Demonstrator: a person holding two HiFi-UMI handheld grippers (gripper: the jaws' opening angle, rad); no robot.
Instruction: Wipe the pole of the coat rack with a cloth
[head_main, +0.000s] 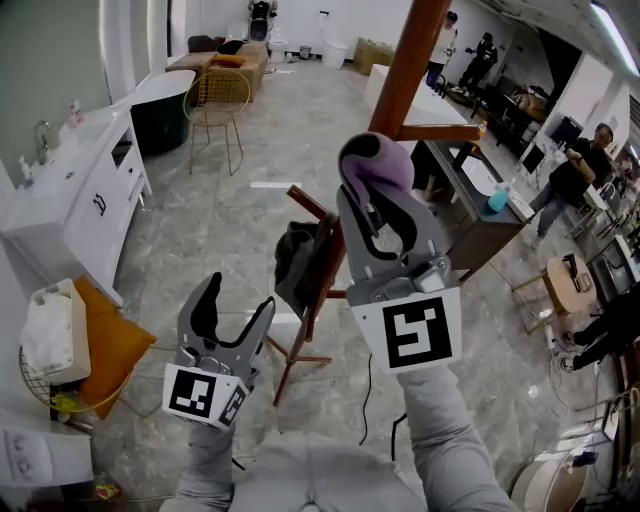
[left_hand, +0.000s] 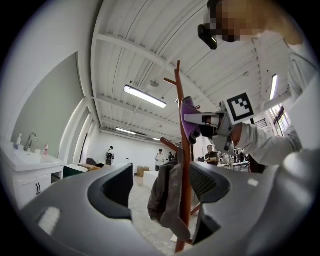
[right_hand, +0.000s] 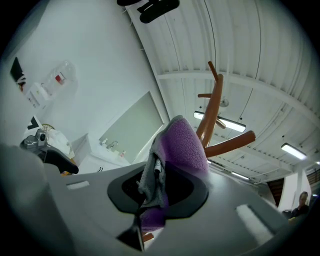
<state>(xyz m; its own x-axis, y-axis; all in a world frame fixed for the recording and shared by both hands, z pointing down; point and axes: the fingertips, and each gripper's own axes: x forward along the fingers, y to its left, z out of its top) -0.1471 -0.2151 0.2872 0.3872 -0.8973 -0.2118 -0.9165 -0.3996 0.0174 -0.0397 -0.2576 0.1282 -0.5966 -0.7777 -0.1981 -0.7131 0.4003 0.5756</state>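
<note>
The left claw (head_main: 238, 302) hangs low, jaws wide with nothing between them. Beyond it a grey garment (head_main: 297, 262) droops from a lower peg. The right claw (head_main: 376, 195) is clamped on the purple cloth (head_main: 372, 160) — raised right beside the coat rack's brown pole (head_main: 412, 60), near a side peg (head_main: 445, 132).

Wire chair (head_main: 216, 97), white sink cabinet (head_main: 75, 220)

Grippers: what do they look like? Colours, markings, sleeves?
The left gripper and right gripper match: grey moulded bodies, curved jaws with black inner pads. Each carries a white cube with a black square marker. Grey long sleeves cover both arms.
</note>
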